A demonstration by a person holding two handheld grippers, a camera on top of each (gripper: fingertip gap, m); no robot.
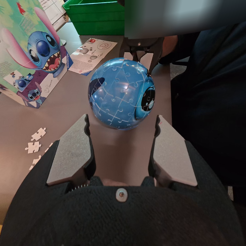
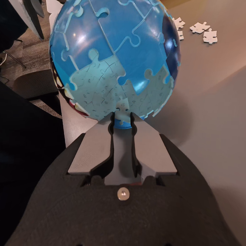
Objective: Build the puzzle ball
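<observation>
While ball (image 1: 121, 93) is sitting on grey table (image 1: 63, 109), left gripper (image 1: 122, 117) is hovering at its 6 o'clock, jaws spread wide, gripping nothing. Right gripper (image 2: 121, 114) is pinching pale piece (image 2: 122, 106), jaws narrow, pressing it at ball's (image 2: 114, 53) open lower gap. Loose pieces (image 1: 36, 141) are lying at 8 o'clock of ball in left wrist view; box (image 1: 30, 53) is standing at 10 o'clock, leaflet (image 1: 91, 55) at 11 o'clock.

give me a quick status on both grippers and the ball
Left gripper open, empty, short of puzzle ball. Right gripper shut on loose piece at ball's gap. Nothing in the way.
</observation>
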